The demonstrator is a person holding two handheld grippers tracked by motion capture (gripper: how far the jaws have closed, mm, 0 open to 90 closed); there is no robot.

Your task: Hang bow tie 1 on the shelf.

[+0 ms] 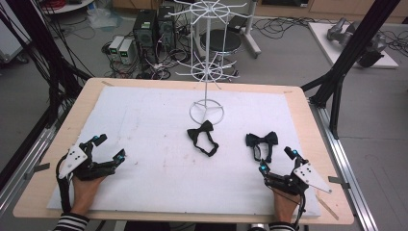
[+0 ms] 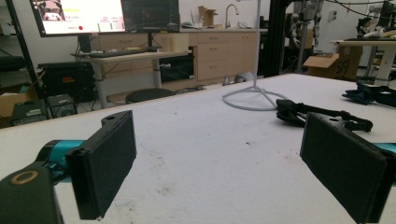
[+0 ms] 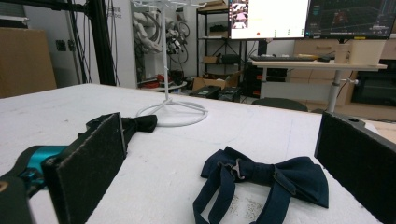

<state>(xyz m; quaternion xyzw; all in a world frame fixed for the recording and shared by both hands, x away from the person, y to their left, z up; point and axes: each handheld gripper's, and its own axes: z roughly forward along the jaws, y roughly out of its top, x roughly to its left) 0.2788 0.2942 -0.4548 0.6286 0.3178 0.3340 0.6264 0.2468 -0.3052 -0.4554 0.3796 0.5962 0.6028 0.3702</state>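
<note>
At the left edge of the table, the left gripper (image 1: 109,147) rests low on the white foam mat (image 1: 159,168), its jaws spread wide with nothing between them; its own view shows two flat black pads (image 2: 105,163) faced with a fine, rough padding. Toward the middle lies a black bow tie (image 1: 202,135), soft fabric with its neck strap curled in a loose loop, just in front of the round wire foot of the white rack (image 1: 207,77), a thin metal pole with spoked tiers of hooks. Further right lies a navy bow tie (image 1: 262,140), matte cloth with a pinched centre knot and its strap trailing toward the person. The right gripper (image 1: 276,160) sits just short of it, released and holding nothing, the tie lying on the mat between the lines of its jaws in the right gripper view (image 3: 266,179). The work looks to be at its start, the approach to a first pick, probably with the aim of hanging the ties on the rack. The next move would call for easing the right gripper forward and closing on the firm knot rather than the limp strap, since the cloth will sag.
</note>
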